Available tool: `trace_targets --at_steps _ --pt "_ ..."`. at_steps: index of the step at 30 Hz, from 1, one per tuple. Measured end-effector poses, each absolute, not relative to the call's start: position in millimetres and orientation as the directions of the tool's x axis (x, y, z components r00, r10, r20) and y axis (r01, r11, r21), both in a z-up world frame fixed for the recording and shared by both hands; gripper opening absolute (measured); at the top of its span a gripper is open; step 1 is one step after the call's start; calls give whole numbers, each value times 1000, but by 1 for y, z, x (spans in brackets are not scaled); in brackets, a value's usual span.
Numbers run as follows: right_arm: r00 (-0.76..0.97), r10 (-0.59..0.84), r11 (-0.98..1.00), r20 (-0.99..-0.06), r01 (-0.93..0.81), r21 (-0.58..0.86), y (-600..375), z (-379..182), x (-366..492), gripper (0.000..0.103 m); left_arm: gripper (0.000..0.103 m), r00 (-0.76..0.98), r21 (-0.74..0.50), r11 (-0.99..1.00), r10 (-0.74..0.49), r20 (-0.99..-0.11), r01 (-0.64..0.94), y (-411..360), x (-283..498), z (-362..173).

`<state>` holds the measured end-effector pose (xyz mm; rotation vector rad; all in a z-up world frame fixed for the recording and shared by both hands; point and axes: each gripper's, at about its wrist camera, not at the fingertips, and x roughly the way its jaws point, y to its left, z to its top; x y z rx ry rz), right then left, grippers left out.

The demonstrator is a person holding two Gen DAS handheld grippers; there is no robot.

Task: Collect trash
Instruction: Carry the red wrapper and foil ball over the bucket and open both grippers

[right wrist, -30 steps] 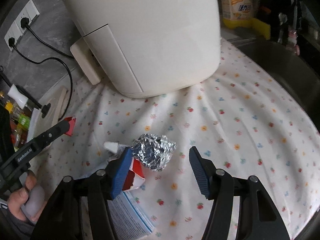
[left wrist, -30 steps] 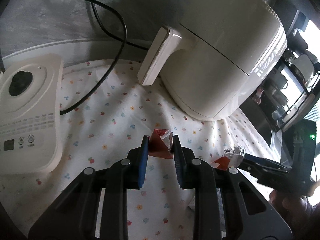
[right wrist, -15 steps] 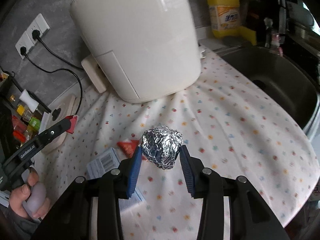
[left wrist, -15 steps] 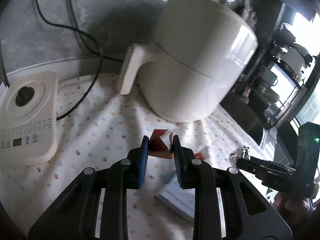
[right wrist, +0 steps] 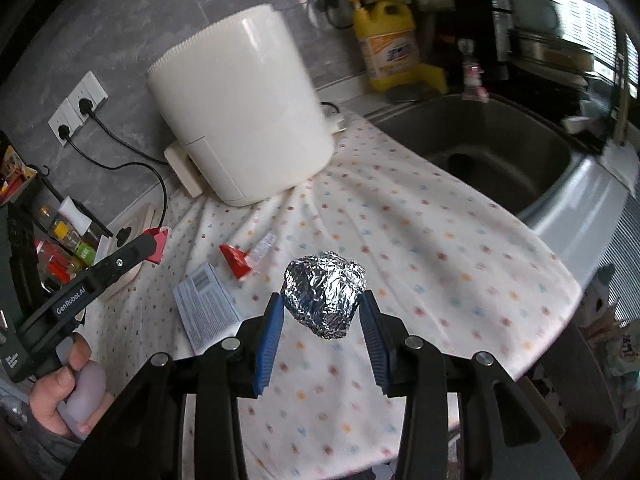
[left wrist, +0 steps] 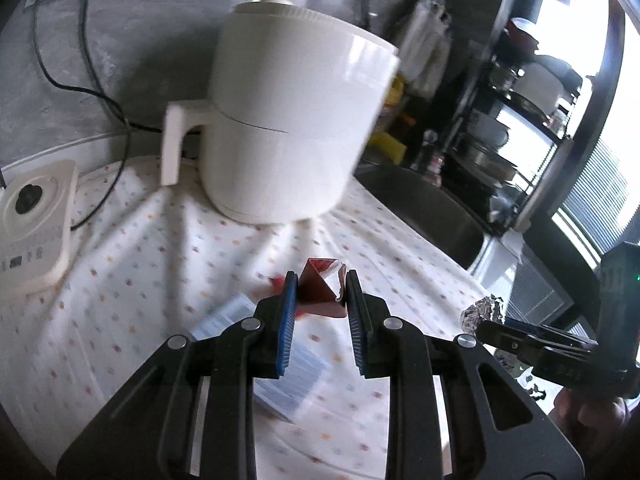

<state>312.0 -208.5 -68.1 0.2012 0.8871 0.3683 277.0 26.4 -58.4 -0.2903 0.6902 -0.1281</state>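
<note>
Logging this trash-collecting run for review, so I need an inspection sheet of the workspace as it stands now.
Surface: floral cloth covering the counter, wrinkled near the appliance.
Job's things: foil ball and red wrapper both lifted; red scrap, small clear packet and printed leaflet lying on the cloth.
Clutter: white air fryer; white flat appliance.
Grippers: left gripper shut on the red wrapper; right gripper shut on the foil ball.
Cables: black cords plugged into the wall sockets.
Surroundings: sink, yellow detergent jug, dish rack.
</note>
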Motion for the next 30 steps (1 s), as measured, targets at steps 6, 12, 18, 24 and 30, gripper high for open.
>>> trace_targets --at_steps 6,12,18,24,30 --pt "593 385 922 -707 -216 321 -250 -59 282 39 24 764 -302 952 -230 -603 48 -14 253 -50" --pt "601 382 923 -702 -206 327 -287 -54 250 39 24 760 -298 952 -242 -603 67 -50 229 -45" --pt "604 374 925 -703 -185 333 -319 -55 224 39 24 751 -291 952 -256 -608 89 -84 207 -43" --pt "608 369 925 -702 -168 341 -352 -57 199 39 24 743 -278 954 -264 -615 109 -119 188 -40" --pt "610 357 928 -707 -142 345 -387 -63 174 39 24 729 -273 953 -279 -625 131 -153 170 -41"
